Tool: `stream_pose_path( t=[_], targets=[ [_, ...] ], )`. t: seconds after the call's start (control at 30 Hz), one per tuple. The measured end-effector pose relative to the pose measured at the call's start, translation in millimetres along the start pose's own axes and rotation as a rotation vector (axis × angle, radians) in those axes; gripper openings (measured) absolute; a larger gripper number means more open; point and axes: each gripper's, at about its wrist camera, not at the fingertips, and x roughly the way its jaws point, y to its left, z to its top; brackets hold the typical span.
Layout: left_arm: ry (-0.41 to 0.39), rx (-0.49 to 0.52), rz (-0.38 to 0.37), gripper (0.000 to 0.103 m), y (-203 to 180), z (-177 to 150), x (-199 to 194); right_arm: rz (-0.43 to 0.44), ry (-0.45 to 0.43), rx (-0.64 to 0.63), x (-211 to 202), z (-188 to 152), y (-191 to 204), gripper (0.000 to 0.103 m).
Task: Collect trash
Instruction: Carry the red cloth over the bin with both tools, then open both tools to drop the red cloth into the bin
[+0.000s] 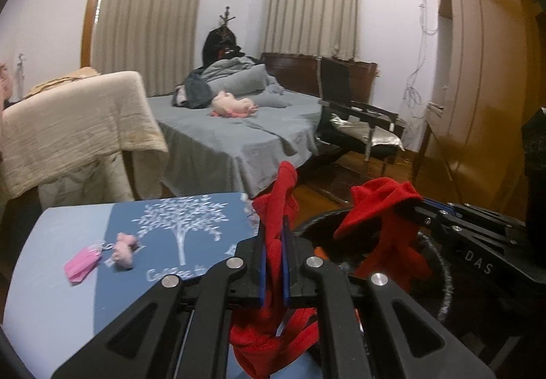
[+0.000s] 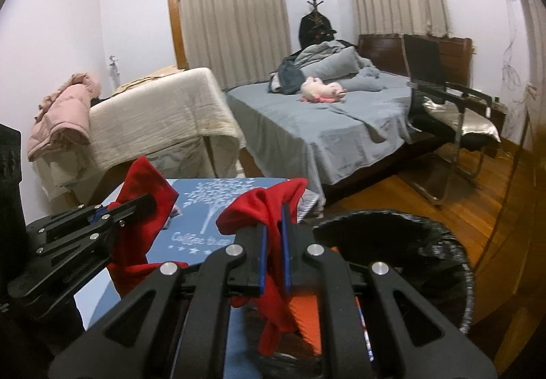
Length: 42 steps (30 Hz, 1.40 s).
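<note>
My left gripper [image 1: 274, 242] is shut on a red plastic bag handle [image 1: 285, 194]. My right gripper [image 2: 274, 235] is shut on the bag's other red handle [image 2: 264, 205]. Each gripper shows in the other's view: the right gripper [image 1: 414, 208] at the right, the left gripper [image 2: 150, 203] at the left, both wrapped in red bag. Between and below them stands a black bin [image 2: 443, 252] with orange trash [image 2: 309, 314] inside. The bag hangs over the edge of a blue table [image 1: 54, 293].
A pink keychain toy [image 1: 123, 251] and a pink pouch [image 1: 80, 264] lie on the table. Beyond are a bed [image 1: 225, 136] with a plush toy, a cream-draped rack [image 1: 78, 126], a black chair [image 1: 361, 126] and a wooden wardrobe [image 1: 477, 72] at right.
</note>
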Motion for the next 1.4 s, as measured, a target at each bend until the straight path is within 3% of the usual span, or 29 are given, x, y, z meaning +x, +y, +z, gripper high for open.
stream_pose_path(
  t=[0.57, 1.03, 1.13, 1.2, 1.3, 1.4],
  targets=[
    [0.042, 0.066, -0.165, 0.007, -77.9, 10.4, 58.4, -0.159, 0.018, 0.08, -10.0, -19.1, -82.9, 0.007],
    [0.073, 0.083, -0.221, 0.007, -108.1, 13.8, 106.4, -0.233, 0.056, 0.124, 5.6, -33.5, -122.4, 0.007],
    [0.095, 0.083, -0.241, 0.015, -108.9, 12.6, 116.6, -0.257, 0.073, 0.13, 9.1, -37.9, -128.7, 0.013],
    [0.112, 0.077, -0.245, 0.04, -107.3, 11.3, 121.1, -0.269, 0.097, 0.132, 13.3, -41.7, -132.3, 0.034],
    [0.117, 0.071, -0.234, 0.046, -101.1, 8.9, 120.8, -0.284, 0.112, 0.116, 14.5, -47.6, -131.7, 0.049],
    [0.119, 0.07, -0.211, 0.052, -94.8, 6.8, 117.9, -0.289, 0.12, 0.121, 14.8, -52.2, -130.6, 0.057]
  ],
)
